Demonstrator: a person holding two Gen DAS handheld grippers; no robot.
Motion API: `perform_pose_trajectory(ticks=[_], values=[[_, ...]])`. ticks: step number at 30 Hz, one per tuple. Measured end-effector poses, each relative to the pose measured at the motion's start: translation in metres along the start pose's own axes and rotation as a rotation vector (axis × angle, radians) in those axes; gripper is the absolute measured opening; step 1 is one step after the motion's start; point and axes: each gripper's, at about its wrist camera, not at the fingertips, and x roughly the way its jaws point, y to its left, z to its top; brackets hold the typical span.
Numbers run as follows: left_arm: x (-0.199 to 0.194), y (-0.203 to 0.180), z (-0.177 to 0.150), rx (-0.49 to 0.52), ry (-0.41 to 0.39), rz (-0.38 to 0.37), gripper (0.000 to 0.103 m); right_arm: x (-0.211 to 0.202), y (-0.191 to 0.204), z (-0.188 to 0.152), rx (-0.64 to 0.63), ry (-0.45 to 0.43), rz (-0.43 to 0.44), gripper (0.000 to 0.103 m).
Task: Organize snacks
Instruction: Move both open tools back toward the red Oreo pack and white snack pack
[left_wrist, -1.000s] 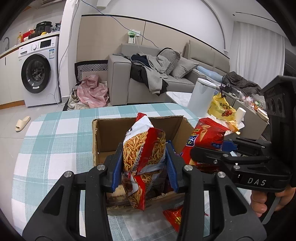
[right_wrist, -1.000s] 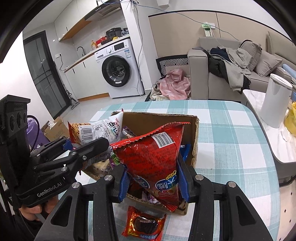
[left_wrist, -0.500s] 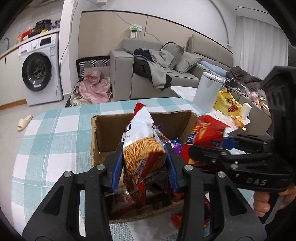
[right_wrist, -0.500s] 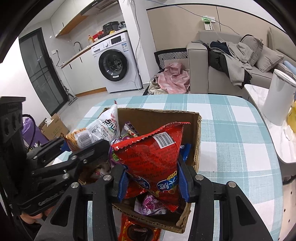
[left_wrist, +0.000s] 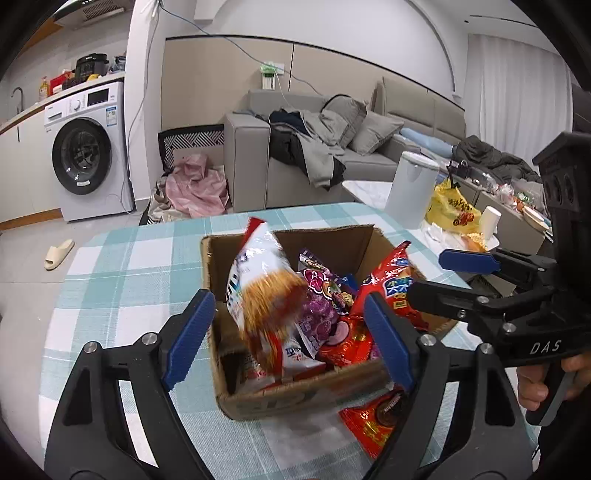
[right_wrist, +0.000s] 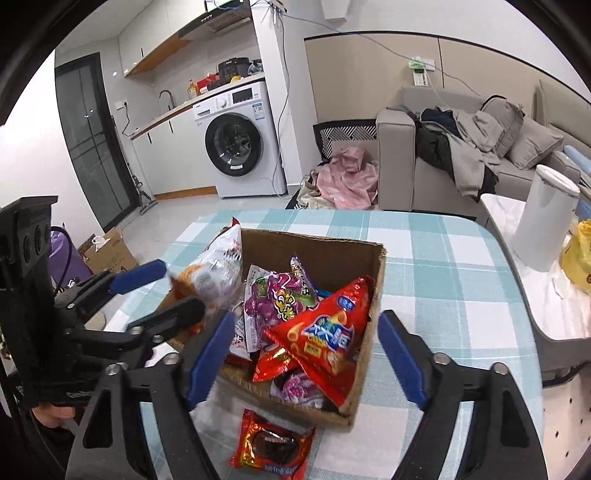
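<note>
1. Lettering first: "DAS" in white shows on the body of the right gripper (left_wrist: 424, 277), seen from the left wrist camera. Print on the snack bags is too blurred to read.
2. Left gripper (left_wrist: 286, 336) has its jaws spread wide, nothing pinched between them.
3. Right gripper, same story: jaws spread apart, holding nothing, hanging over the near right corner of the cardboard box (right_wrist: 376, 295).
4. Noodle-snack bag (left_wrist: 264, 288), white and orange, is motion-blurred and sits upright at the box's left side, touching neither blue pad.
5. Red triangular chip bag (right_wrist: 325, 336) lies tilted against the box's right wall, on top of the other packs.
6. Purple candy pack (right_wrist: 280, 299) sits between those 2 bags, in the middle of the box.
7. Outside the box, 1 red wrapped cookie pack (right_wrist: 271, 448) lies flat on the checked counter (right_wrist: 443, 266), just beside the near wall.
8. Around the scene: a white cylinder bin (right_wrist: 546, 218) and a yellow bag (left_wrist: 452, 210) stand to the right, a washing machine (right_wrist: 240, 144) and a grey sofa (right_wrist: 461, 147) piled with clothes farther back.
</note>
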Motion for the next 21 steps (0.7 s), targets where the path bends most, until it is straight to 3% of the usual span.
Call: perform_pose_trajectory(ticks=[3, 6, 21], values=[[-0.017, 0.001, -0.003, -0.004, -0.017, 0.013, 0.088, -0.011, -0.001, -0.004, 0.005, -0.011, -0.016, 0.097], [-0.036, 0.002, -0.008, -0.017, -0.046, 0.024, 0.102, -0.020, 0.000, -0.010, 0.014, -0.023, -0.032, 0.101], [-0.094, 0.002, -0.047, -0.025, -0.042, 0.067, 0.102, -0.046, 0.009, -0.049, 0.025, -0.019, -0.033, 0.103]])
